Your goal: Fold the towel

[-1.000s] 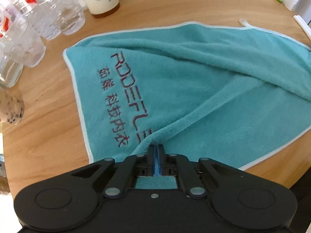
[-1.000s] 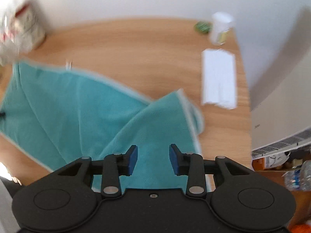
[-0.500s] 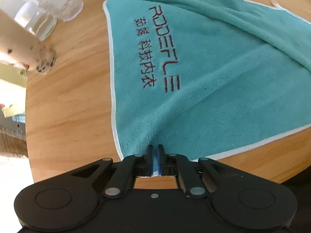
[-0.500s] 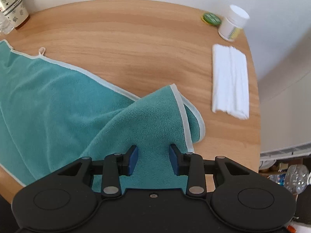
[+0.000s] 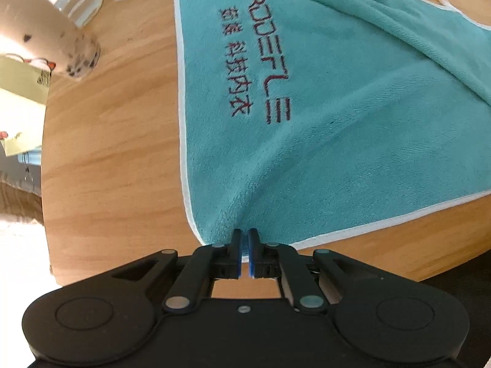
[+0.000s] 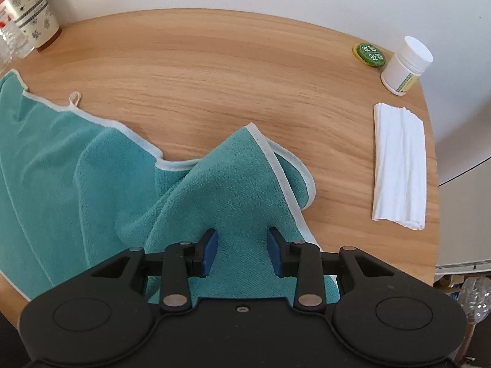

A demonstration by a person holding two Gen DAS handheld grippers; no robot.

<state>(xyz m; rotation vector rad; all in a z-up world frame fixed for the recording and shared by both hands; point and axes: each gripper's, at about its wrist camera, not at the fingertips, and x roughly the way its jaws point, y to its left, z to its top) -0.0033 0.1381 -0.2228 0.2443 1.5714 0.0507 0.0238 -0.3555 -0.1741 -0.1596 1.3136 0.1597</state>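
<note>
The teal terry towel [image 5: 337,107] has been drawn flatter by the clamped left gripper [image 5: 244,245]; right gripper [image 6: 242,251] fingers apart, its corner still crumpled.

You have a teal towel [image 5: 337,107] stitched in dark red with "RODEFLE" and a row of Chinese characters beside it. The green bottle cap [image 6: 369,54] carries print too small to read.
</note>
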